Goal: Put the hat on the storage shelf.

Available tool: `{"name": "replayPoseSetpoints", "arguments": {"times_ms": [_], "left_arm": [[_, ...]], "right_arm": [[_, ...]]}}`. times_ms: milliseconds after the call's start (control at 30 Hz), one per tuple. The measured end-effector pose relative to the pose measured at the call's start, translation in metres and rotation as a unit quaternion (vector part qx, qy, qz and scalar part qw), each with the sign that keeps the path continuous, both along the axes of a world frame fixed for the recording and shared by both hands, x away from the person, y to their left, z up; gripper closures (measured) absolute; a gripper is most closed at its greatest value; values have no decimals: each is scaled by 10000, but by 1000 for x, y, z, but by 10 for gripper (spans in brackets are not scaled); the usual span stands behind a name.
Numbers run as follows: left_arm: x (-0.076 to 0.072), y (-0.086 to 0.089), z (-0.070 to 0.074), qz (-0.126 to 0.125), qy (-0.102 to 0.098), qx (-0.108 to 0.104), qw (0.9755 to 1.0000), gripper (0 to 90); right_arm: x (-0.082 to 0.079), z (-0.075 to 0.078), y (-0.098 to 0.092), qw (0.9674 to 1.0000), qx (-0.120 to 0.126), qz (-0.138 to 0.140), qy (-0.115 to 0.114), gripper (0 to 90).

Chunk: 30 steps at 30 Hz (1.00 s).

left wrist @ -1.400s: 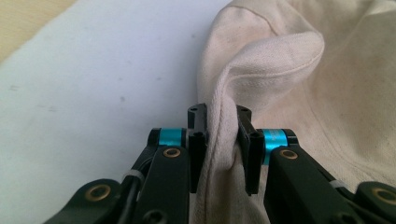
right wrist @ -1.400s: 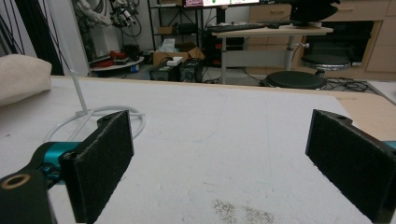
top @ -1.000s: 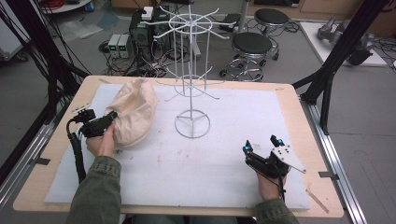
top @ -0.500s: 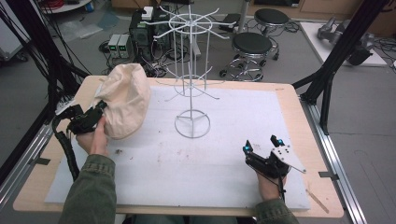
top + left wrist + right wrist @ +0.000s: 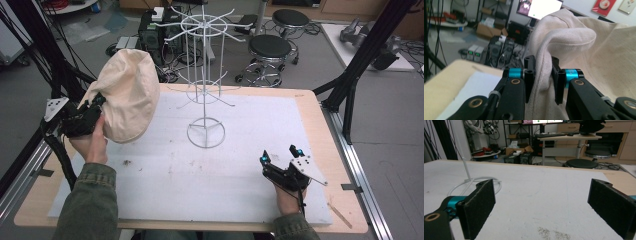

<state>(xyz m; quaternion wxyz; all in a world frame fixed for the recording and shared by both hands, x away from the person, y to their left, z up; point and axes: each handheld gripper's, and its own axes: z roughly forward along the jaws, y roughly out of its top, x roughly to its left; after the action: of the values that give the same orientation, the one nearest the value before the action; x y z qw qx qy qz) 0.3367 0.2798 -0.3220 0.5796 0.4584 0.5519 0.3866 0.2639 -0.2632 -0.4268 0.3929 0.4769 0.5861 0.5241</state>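
Observation:
A cream cloth bag [image 5: 127, 97] hangs in the air above the table's left edge. My left gripper [image 5: 98, 102] is shut on it, and in the left gripper view the pads pinch a thick folded hem of the cream cloth bag [image 5: 541, 72]. A white wire rack [image 5: 205, 75] with hook arms stands upright at the middle of the white mat [image 5: 200, 170]. Its round base [image 5: 474, 183] lies ahead and left of my right gripper [image 5: 541, 205]. My right gripper [image 5: 281, 159] rests low at the mat's front right, open, with nothing between its pads.
The mat covers most of a wooden table [image 5: 320, 120]. Black frame posts [image 5: 360, 60] rise at the table's right and left. Stools [image 5: 270, 47] and electronics stand on the floor behind the table. A small dark smudge [image 5: 125, 162] marks the mat at front left.
My left gripper has lifted the cloth bag off the mat and carried it up and to the left. The right gripper has stayed where it was.

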Motion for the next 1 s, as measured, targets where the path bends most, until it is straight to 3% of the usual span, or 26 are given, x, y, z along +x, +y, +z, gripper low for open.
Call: {"name": "replayPoseSetpoints", "arguments": {"times_ms": [167,233,400,667,733,1000], "left_arm": [[-6,-9,15,-170,-354,513,9979,775],[-5,-10,19,-298,-415,575,9970,775],[-7,-8,25,-510,-535,569,9956,775],[-20,-1,45,-709,-876,749,9908,774],[-22,2,48,-694,-935,734,9905,774],[-35,8,64,-890,-1367,577,9849,774]], "right_arm": [[0,0,0,10000,2,4,2,66],[0,0,0,10000,4,6,5,66],[-1,0,0,10000,0,17,6,66],[-1,0,1,10000,28,19,28,66],[-1,0,0,10000,19,12,7,66],[-1,0,1,10000,9,21,21,66]]}}
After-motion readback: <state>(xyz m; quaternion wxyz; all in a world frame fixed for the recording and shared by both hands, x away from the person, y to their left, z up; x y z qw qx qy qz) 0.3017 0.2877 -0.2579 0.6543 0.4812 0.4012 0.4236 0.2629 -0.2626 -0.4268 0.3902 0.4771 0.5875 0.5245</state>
